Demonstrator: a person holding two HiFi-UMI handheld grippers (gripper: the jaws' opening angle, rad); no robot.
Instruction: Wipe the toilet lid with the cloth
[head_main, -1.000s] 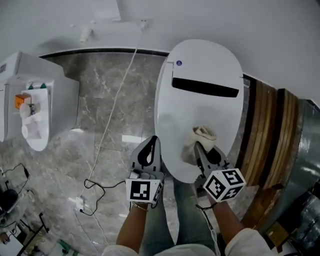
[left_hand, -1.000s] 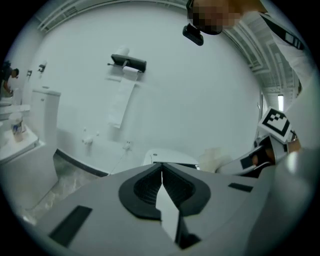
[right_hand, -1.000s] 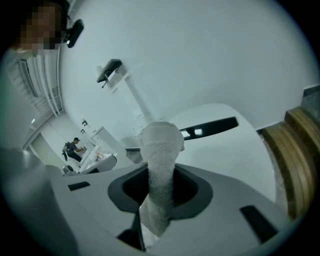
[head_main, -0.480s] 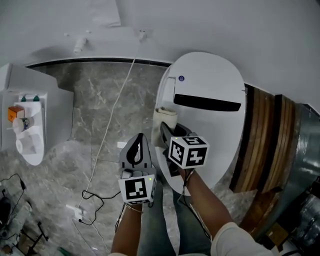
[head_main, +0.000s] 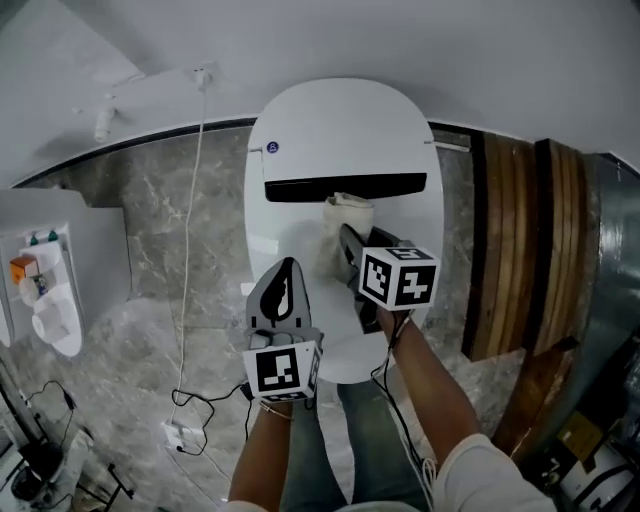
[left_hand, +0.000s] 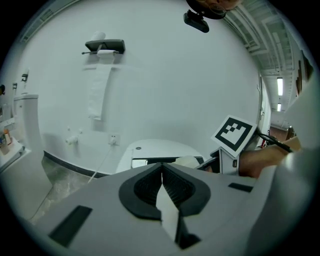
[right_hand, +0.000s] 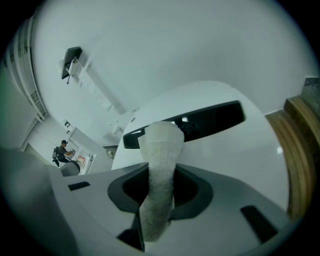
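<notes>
The white toilet lid (head_main: 340, 130) lies shut in the middle of the head view, with a black strip (head_main: 345, 187) across it. My right gripper (head_main: 347, 240) is shut on a rolled off-white cloth (head_main: 346, 213). The cloth presses on the lid just below the strip. In the right gripper view the cloth (right_hand: 160, 150) sticks out between the jaws of my right gripper (right_hand: 159, 192), over the lid (right_hand: 235, 150). My left gripper (head_main: 287, 268) hovers shut and empty at the lid's front left. In the left gripper view my left gripper (left_hand: 161, 170) has its jaws closed together.
A white cable (head_main: 190, 230) runs from a wall socket (head_main: 205, 75) down to a power strip (head_main: 175, 435) on the marble floor. Wooden slats (head_main: 505, 250) stand right of the toilet. A white fixture (head_main: 40, 270) is at the left. A paper holder (left_hand: 104, 46) hangs on the wall.
My right gripper carried the cloth from the lid's front right, across to its left edge, then up to the middle under the black strip. The left gripper stayed near the front edge.
</notes>
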